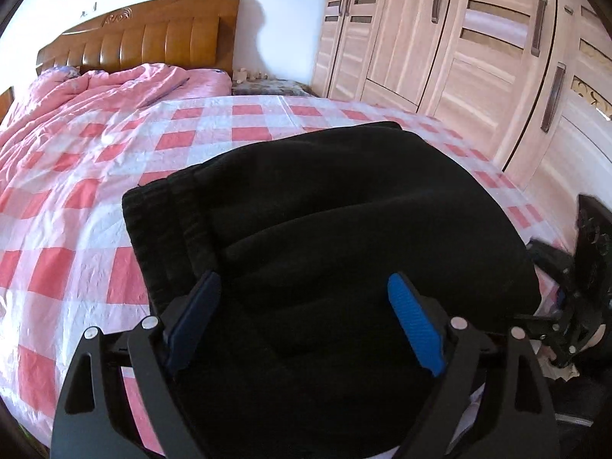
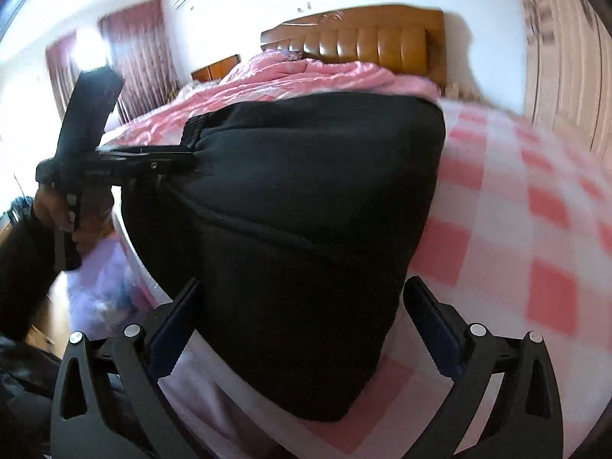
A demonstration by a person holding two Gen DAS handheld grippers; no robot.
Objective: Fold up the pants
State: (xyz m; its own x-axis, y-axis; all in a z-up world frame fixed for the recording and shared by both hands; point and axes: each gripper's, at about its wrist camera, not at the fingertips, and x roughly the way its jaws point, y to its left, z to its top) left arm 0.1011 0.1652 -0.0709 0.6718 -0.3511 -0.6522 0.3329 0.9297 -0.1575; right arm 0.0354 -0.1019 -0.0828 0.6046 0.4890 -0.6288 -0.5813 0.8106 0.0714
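- Left wrist view: my left gripper (image 1: 302, 306) has its jaws spread wide with nothing pinched. The black pants (image 1: 325, 229), folded into a thick bundle, lie right under and ahead of the blue pads (image 1: 415, 329) on the checked sheet (image 1: 76, 199). Only this view gives me the wardrobe (image 1: 459, 38) off to the right and a dark sliver of the other tool at the right edge.
- Right wrist view: blurrier. My right gripper (image 2: 302, 329) is also wide, straddling the near corner of the pants (image 2: 306, 210) without squeezing. Only here can I see the left gripper (image 2: 183, 162) from outside, its tip at the bundle's left edge, plus the hand (image 2: 76, 222) gripping its handle, and the curtains (image 2: 134, 49) further left.
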